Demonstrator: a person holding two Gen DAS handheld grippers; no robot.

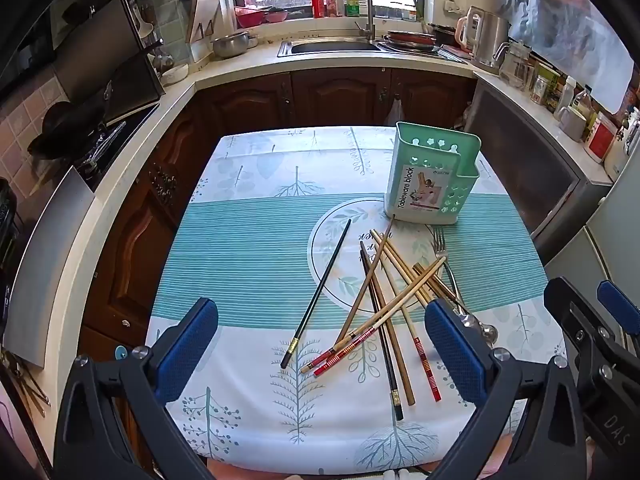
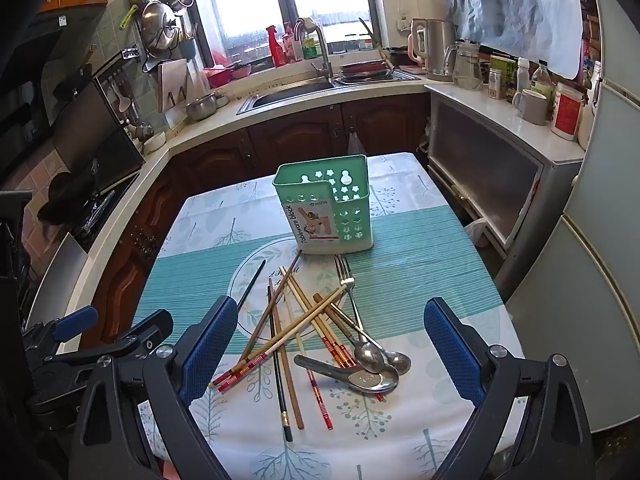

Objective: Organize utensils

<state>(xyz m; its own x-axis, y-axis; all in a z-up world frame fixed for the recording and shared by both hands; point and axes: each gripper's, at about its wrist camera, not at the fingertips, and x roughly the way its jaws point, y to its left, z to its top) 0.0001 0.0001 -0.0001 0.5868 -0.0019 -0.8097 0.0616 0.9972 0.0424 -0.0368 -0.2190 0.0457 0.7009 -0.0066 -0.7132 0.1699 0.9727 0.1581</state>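
Left gripper (image 1: 320, 356), right gripper (image 2: 332, 356): jaws apart, empty. Chopsticks (image 2: 288, 320), fork (image 2: 346, 280), spoons (image 2: 372, 368) tangled on tablecloth (image 2: 420, 248) before holder (image 2: 324, 208). Risk: pulling one chopstick drags the crossed ones off; holder tips if knocked.

Daylight from blown-out window (image 2: 288, 0); soft shadows, strong fisheye bending at edges, dark vignetted corners

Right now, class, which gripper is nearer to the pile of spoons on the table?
Right. The spoons lie between the right gripper's open fingers; the left gripper sits off to their left, over the chopsticks.
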